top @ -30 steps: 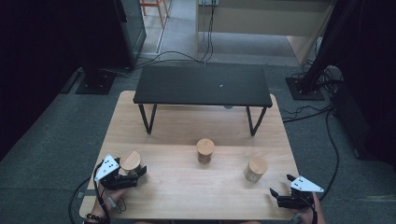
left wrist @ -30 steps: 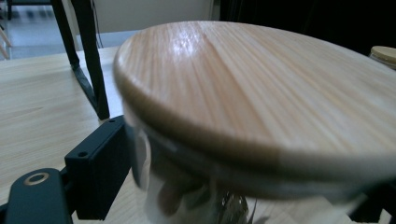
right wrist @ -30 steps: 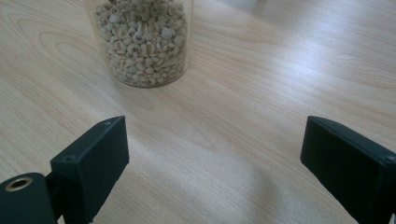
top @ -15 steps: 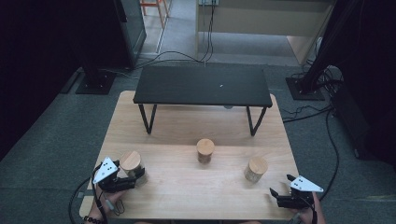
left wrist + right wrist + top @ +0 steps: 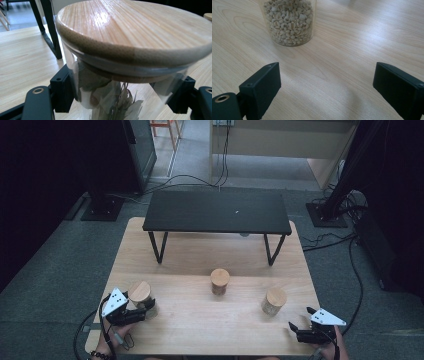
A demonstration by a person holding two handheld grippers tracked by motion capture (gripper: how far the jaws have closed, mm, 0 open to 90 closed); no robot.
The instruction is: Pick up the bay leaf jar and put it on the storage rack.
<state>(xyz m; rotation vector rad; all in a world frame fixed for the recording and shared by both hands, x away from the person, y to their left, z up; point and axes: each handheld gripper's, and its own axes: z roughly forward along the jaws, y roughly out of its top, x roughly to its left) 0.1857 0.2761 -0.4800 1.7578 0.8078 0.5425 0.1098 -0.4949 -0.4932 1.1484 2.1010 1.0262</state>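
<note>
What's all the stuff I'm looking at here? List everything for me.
Table: one, light wood, centre.
Shelf: one, black, on the table's far half.
Leaf jar: one, clear glass, bamboo lid, near left.
Middle jar: one, bamboo lid, table centre.
Grain jar: one, clear, pale grains, near right.
Left gripper: black, just closed on the leaf jar.
Right gripper: black, open, nothing between the jaws.

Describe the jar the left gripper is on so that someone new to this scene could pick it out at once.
Start at the wooden table with the black bench at its far end. Three lidded jars stand nearer the person; take the jar by the near left edge. Unlike its neighbours, it holds dried leaves and sits clamped in the left gripper.
</note>
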